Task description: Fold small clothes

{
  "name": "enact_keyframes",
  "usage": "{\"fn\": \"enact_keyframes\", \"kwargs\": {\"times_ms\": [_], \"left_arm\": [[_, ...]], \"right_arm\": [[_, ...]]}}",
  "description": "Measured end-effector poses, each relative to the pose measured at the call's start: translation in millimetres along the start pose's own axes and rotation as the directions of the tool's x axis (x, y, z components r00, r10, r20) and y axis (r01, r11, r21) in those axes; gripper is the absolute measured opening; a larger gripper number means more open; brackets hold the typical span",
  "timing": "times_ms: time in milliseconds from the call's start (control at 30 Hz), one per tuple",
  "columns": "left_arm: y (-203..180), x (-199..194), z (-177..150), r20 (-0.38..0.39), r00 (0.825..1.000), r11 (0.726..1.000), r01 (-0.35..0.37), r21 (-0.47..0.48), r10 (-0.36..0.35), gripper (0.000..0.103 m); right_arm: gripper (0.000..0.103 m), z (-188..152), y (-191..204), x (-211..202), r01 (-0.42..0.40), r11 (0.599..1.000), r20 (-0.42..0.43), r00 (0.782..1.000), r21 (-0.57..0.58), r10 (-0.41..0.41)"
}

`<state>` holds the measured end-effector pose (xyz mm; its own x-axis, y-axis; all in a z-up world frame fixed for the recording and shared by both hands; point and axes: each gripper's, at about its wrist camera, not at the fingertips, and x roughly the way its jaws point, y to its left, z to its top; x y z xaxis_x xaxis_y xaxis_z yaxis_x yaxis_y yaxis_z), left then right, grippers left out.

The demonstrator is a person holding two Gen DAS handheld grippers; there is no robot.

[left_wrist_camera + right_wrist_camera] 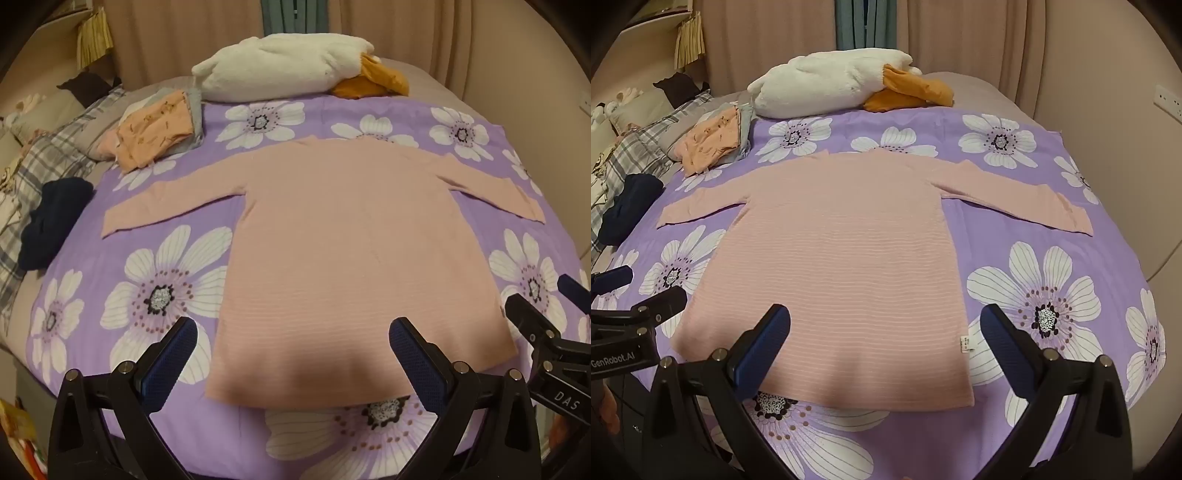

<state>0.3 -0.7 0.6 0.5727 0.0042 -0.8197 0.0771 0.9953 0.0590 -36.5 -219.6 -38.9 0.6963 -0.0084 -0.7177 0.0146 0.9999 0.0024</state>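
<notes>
A pink long-sleeved top [343,251] lies flat on the purple flowered sheet [155,266], both sleeves spread out, hem toward me. It also shows in the right wrist view [842,266], with a small white label near the hem's right corner. My left gripper [293,332] is open and empty, hovering over the hem. My right gripper [886,321] is open and empty, over the right part of the hem. Each gripper shows at the edge of the other's view, the right one [543,306] and the left one [639,291].
A stack of folded orange and grey clothes [162,129] sits at the far left of the sheet. A dark blue garment [51,221] lies at the left edge. A white and orange plush toy [291,70] lies at the back. Plaid bedding [40,162] is at left.
</notes>
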Motion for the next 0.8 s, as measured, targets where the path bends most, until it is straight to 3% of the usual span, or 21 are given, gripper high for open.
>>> {"fn": "enact_keyframes", "kwargs": {"times_ms": [200,300,800], "left_arm": [[6.0,0.4,-2.5,0.012,1.000,1.000,0.026,-0.015,-0.025,0.103],[-0.4,-3.7,-1.3,0.023,1.000,1.000,0.000,0.000,0.000,0.103],[-2.1,-8.3,0.8,0.034,0.999,1.000,0.014,0.022,-0.014,0.103]], "right_arm": [[0.103,1.1,0.6,-2.0,0.014,1.000,0.001,1.000,0.004,-0.014],[0.103,2.0,1.4,-3.0,0.018,1.000,0.003,1.000,0.010,-0.019],[0.103,3.7,5.2,-7.7,-0.014,1.000,0.007,1.000,-0.011,0.014]]}}
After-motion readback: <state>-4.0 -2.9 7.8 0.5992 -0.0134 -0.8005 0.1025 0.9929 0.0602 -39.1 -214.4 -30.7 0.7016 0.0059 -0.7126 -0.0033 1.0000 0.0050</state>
